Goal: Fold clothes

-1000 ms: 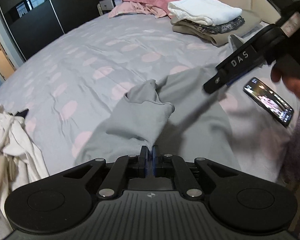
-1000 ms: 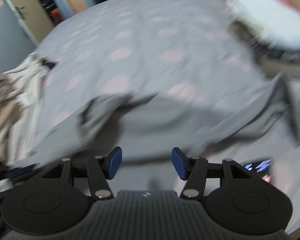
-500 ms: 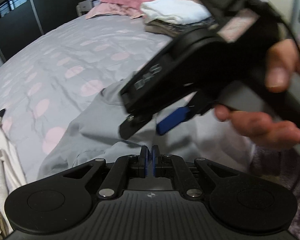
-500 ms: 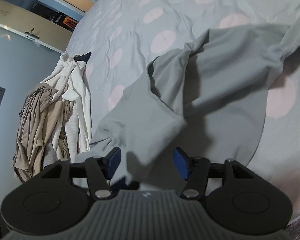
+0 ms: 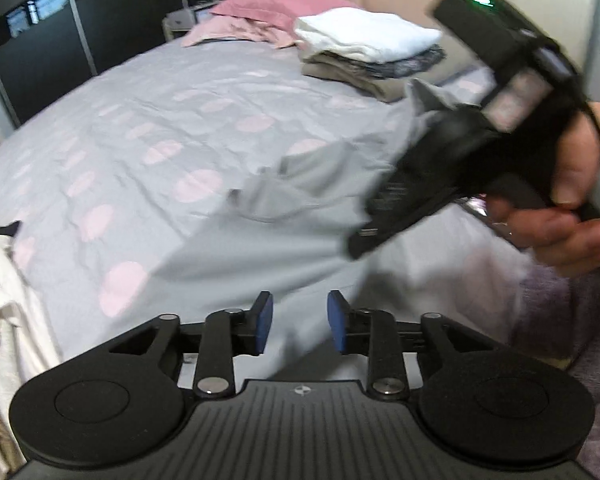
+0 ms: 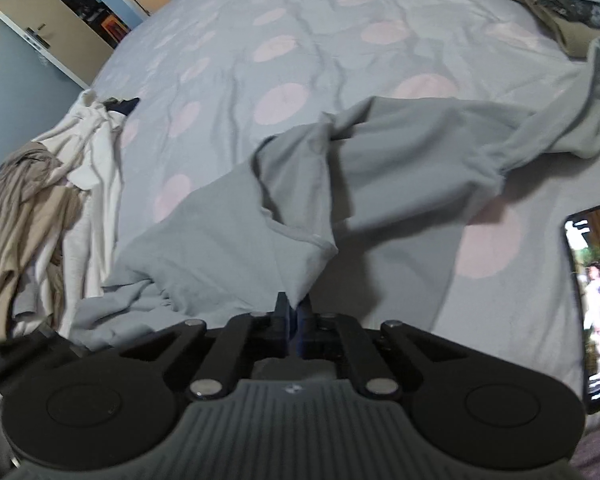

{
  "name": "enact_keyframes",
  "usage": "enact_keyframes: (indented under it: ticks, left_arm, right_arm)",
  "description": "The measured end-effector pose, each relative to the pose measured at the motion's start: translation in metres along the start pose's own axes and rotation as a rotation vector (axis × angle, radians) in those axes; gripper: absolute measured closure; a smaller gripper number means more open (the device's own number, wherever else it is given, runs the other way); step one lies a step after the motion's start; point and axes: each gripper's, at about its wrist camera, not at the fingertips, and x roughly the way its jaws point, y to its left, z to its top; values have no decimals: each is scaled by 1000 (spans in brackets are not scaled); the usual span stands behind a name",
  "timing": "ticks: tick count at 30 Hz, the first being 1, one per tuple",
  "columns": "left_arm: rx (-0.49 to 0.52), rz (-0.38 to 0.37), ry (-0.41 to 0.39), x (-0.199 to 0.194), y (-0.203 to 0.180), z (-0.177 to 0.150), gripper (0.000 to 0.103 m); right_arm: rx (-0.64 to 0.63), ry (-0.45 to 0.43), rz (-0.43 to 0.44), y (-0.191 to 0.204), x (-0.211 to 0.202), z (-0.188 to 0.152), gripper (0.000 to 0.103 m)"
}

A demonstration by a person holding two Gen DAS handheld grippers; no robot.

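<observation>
One grey soft-cotton garment [image 6: 380,184] lies half-spread on the dotted grey bedsheet [image 6: 292,32] — right gripper [image 6: 293,312] clamped on its near corner, left gripper [image 5: 300,322] opening, empty — folding barely begun, unfolded cream-and-beige heap [image 6: 40,200] remaining.

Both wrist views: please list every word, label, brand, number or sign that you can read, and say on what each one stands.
No text can be read in either view.
Phone: white lines of text on the screen, too small and blurred to read.
Right gripper: a pale label on its body, blurred by motion; only a green light shows.
Left gripper: a small round emblem on the housing, no letters.
</observation>
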Motion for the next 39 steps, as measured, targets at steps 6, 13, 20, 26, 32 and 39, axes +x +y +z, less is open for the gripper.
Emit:
enact_keyframes:
  ticks: [6, 13, 20, 26, 32, 39]
  left_arm:
    - [-45, 93, -8, 0, 30, 5, 55]
    - [-44, 46, 67, 22, 50, 9, 45]
    - [-33, 57, 228, 77, 58, -9, 43]
    - [-116, 11, 299, 101, 56, -21, 70]
    - [-97, 77, 241, 88, 44, -18, 102]
    - [-173, 141, 64, 41, 49, 4, 103]
  right_arm:
    - [-45, 16, -109, -20, -29, 9, 100]
    - [-30, 58, -213, -63, -57, 10, 100]
    - [-137, 61, -285, -50, -24, -2, 100]
    - [-292, 76, -353, -25, 5, -23, 100]
    - [-442, 52, -401, -12, 17, -35, 100]
    - [-437, -83, -441, -7, -3, -27, 100]
